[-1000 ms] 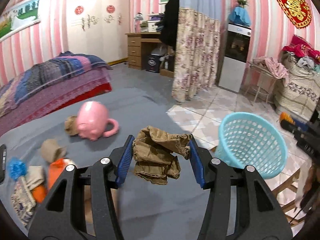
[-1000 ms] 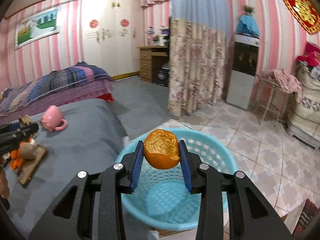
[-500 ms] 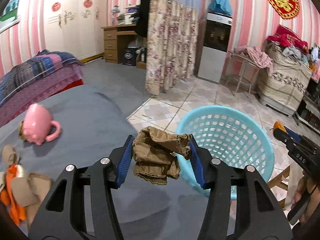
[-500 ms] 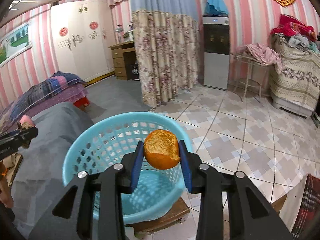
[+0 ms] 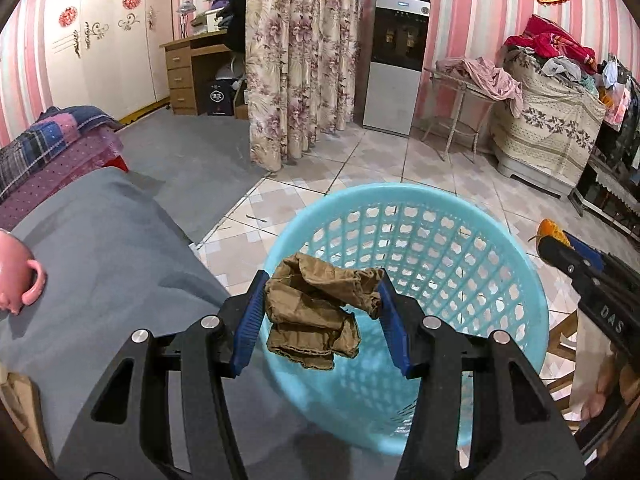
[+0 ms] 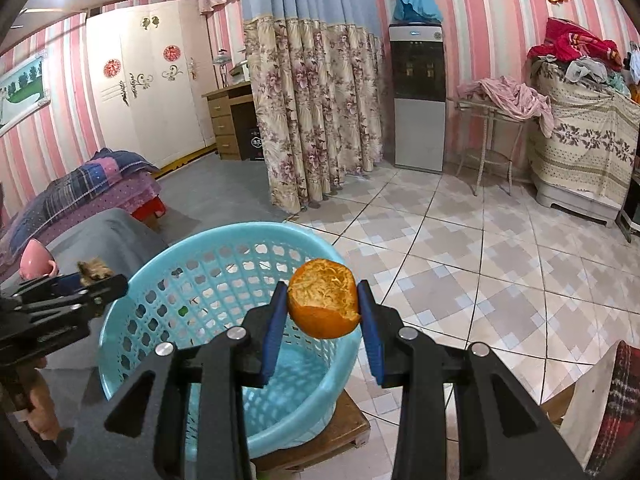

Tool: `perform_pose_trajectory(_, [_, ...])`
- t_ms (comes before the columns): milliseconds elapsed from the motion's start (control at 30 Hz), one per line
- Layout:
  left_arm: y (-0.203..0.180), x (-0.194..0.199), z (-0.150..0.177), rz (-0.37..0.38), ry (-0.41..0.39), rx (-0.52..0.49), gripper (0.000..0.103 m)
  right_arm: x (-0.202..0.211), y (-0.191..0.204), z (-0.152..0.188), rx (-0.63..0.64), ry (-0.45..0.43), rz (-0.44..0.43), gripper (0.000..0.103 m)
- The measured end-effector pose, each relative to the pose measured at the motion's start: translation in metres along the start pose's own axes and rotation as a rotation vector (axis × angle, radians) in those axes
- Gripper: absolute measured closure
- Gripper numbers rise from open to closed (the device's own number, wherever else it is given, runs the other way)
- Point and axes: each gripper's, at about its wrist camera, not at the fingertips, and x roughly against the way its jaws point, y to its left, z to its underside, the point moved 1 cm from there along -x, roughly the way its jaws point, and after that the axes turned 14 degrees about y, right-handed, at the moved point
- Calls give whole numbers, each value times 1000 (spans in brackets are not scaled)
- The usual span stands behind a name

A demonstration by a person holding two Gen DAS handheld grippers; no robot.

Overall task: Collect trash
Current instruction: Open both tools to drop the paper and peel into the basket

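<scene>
My left gripper [image 5: 322, 280] holds a crumpled brown paper [image 5: 312, 312] between its blue pads, just over the near left rim of the light blue basket [image 5: 440, 200]. Its jaws are opening slightly, and the paper still touches both pads. My right gripper [image 6: 322, 292] is shut on an orange peel half [image 6: 324, 308] above the basket's right rim [image 6: 240, 230]. In the right wrist view the left gripper [image 6: 104, 280] comes in from the left over the basket. The left wrist view shows the right gripper [image 5: 560, 244] at the right edge.
The basket stands on a low wooden stool [image 6: 320, 436] beside a grey-covered table [image 5: 100, 260] that bears a pink mug [image 5: 16, 276]. Tiled floor [image 6: 480, 260] stretches to the right. A floral curtain [image 6: 312, 120] and a water dispenser [image 6: 418, 100] stand farther back.
The left gripper has carried the paper rightward from above the grey table to above the basket. The right gripper has shifted toward the basket's right rim, peel still gripped.
</scene>
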Motion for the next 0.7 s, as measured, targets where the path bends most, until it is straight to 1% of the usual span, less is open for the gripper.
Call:
perform_pose_trajectory(33, [2,0,-1,3,-2,-2,48,0,1,0,2,-2,-3,67])
perform_pose_trajectory(67, [2,1,-3,-5,-7,-2,43,0,1,0,4,-3,-5,67])
perform_pose_trajectory(100, [2,1,-4,-15,-10,0,33,-1,2,-1,4,-3,-6,67])
perform_pose_trajectory(167, [7,5,-7,-33,-32,15,24,-2,4,-1,5,-2,-8,67])
perform_pose_trajectory(200, [9,7,-8,-38,-38,21,22,-3,6,0,10,0,-10,67])
perform_pose_trajectory(367, [32,14,-10,-95,-44,67,21,-7,19,-1,40,5,-6,67])
perform_pose_trajectory(400, [37,17,-10,-103,-49,76,18,-8,20,-2,42,5,-6,67])
perform_pose_trajectory(467, [49,27,-7,-136,-68,101,14,-12,28,-4,45,9,-3,67])
perform_pose_trajectory(600, [74,49,4,-183,-97,136,13,-19,38,-5,37,17,-3,67])
perform_pose_trajectory(700, [88,63,12,-212,-111,156,11,-23,44,-5,38,20,15,67])
